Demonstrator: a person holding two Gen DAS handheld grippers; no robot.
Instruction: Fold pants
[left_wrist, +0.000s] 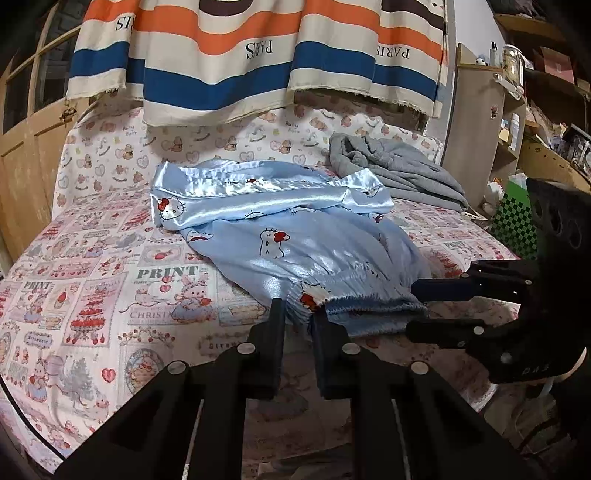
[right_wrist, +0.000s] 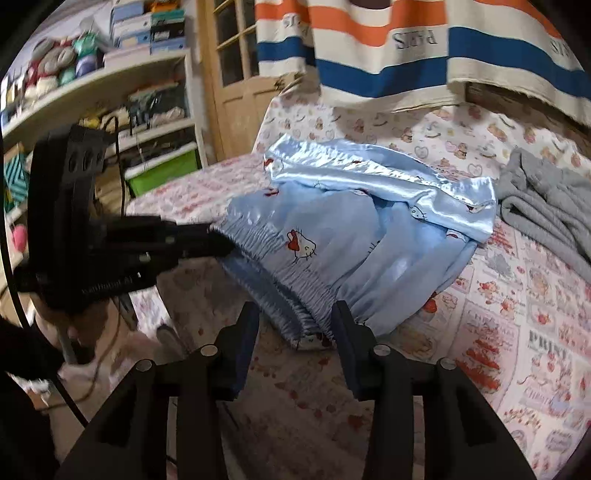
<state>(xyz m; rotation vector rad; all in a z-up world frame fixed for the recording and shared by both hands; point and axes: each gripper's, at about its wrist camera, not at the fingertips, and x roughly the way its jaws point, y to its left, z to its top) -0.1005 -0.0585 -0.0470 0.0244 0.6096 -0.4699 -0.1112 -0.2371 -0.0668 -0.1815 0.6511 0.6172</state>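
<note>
Light blue satin pants (left_wrist: 295, 236) with cartoon cat prints lie crumpled on the bed, their gathered elastic waistband (right_wrist: 295, 273) toward me. My left gripper (left_wrist: 299, 314) is shut on one end of the waistband, the fabric pinched in the narrow gap between its fingers. From the right wrist view the left gripper (right_wrist: 216, 242) bites the band's far left end. My right gripper (right_wrist: 295, 317) holds the other end, a thick bunch of elastic between its fingers. In the left wrist view the right gripper (left_wrist: 415, 308) clamps the band from the right. The pant legs (right_wrist: 388, 177) are folded over at the back.
A grey garment (left_wrist: 399, 173) lies bunched at the bed's back right. The patterned bed sheet (left_wrist: 110, 277) stretches left of the pants. A striped cloth (left_wrist: 258, 55) hangs over the headboard. Cluttered shelves (right_wrist: 110, 92) and a wooden door (left_wrist: 29, 147) flank the bed.
</note>
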